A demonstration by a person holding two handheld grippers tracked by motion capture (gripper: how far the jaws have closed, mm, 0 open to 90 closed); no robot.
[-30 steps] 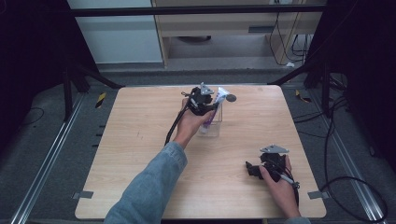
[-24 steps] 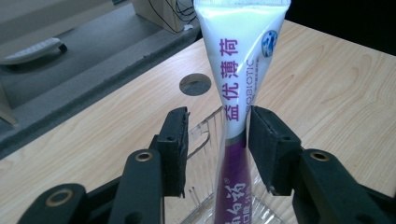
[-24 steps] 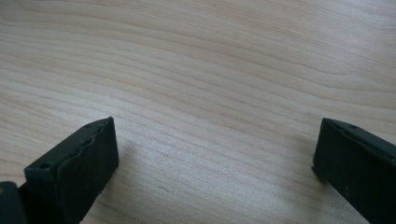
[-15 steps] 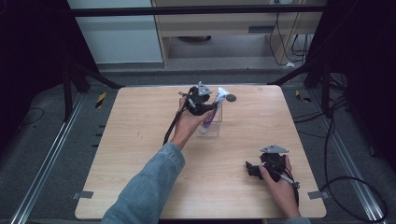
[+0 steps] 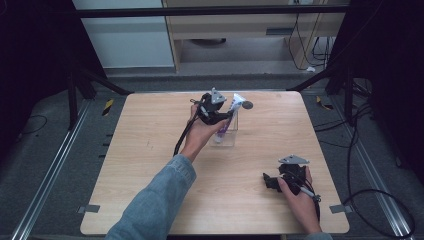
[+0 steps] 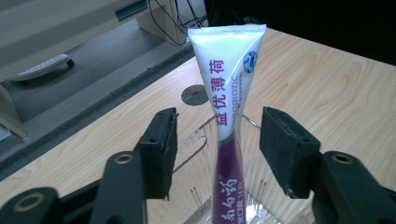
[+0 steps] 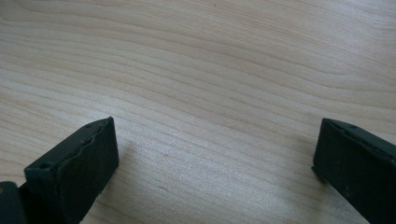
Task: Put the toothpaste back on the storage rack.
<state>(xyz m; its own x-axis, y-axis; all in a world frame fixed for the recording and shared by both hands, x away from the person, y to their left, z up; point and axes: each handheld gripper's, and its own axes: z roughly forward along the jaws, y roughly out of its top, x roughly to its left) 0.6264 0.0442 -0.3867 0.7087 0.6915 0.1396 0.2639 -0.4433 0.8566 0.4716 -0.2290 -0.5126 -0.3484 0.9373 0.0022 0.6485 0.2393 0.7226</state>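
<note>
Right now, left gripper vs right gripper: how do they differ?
The left gripper stands at the clear cup, its just-opened jaws flanking the toothpaste tube without touching; the right gripper has nothing but bare table between its jaws. The right's jaws gape wider than the left's. Both are open.

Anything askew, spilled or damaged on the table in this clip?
Nothing spilled or damaged. The toothpaste tube stands in the clear cup, leaning a little, crimped end up, which suits a tube dropped in. The left claw has just been opening; its pads stand clear of the tube between them.
</note>
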